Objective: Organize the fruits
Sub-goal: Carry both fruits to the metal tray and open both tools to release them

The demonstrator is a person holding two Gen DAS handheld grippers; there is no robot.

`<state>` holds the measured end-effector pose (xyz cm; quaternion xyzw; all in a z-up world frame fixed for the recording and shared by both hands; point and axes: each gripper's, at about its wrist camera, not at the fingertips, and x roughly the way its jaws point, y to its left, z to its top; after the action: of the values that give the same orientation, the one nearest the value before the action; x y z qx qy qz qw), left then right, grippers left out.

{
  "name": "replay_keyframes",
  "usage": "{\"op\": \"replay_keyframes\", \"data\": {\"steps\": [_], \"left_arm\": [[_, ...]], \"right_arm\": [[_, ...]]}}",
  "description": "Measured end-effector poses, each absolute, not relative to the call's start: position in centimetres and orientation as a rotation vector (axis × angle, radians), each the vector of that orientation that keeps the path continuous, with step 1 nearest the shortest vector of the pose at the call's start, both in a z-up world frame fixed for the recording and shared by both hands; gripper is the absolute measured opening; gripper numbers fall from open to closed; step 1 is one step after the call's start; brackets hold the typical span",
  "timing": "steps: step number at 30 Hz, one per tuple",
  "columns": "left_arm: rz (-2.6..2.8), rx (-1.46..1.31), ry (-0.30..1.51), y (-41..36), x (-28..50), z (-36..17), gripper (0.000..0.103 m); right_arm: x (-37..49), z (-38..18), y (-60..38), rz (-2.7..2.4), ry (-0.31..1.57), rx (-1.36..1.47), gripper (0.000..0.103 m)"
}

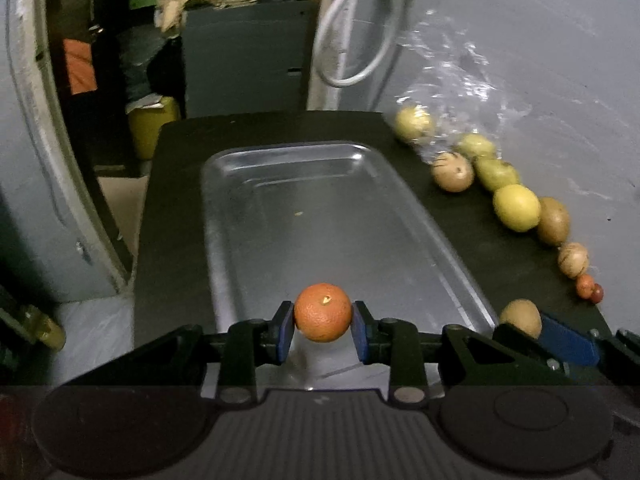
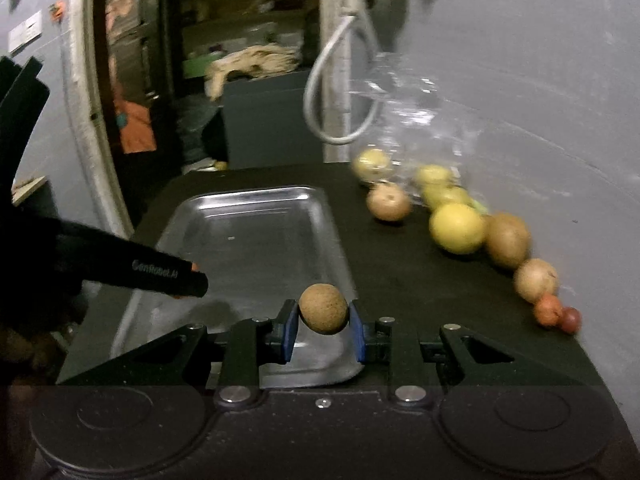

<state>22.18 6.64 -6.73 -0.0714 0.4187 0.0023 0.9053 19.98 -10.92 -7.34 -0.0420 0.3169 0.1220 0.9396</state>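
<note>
Holding one fruit in each unit, I am positioned at the near end of the metal tray (image 1: 320,216). My left hand-held gripper (image 1: 323,326) is clamped on an orange (image 1: 323,312), pads pressing its two sides, suspended just above the tray's near floor. My right hand-held gripper (image 2: 324,326) is clamped on a round brown fruit (image 2: 323,309), probably a sapodilla or kiwi, hanging over the tray's near right rim. The tray itself lies bare on the dark tabletop (image 1: 180,200).

Remaining fruit sits in a curved row along the tabletop's right edge: a large yellow citrus (image 1: 516,207), a brown oval fruit (image 1: 554,221), pale speckled fruits and two small red ones (image 1: 590,288), with several more partly inside a clear plastic bag (image 1: 448,92) at the far end.

Judgement: the step in hand is placement. To do it well, I should lower each fruit until it touches the tray floor before releasing, since round fruit dropped on smooth metal will likely roll. Setting them apart would leave room for the rest.
</note>
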Motion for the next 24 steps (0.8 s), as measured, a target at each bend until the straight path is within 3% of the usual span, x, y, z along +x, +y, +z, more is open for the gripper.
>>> {"op": "replay_keyframes", "data": {"steps": [24], "left_arm": [[-0.027, -0.163, 0.888, 8.2, 20.4, -7.7, 0.034]], "right_arm": [[19.5, -9.1, -6.0, 0.326, 0.717, -0.141, 0.029]]}}
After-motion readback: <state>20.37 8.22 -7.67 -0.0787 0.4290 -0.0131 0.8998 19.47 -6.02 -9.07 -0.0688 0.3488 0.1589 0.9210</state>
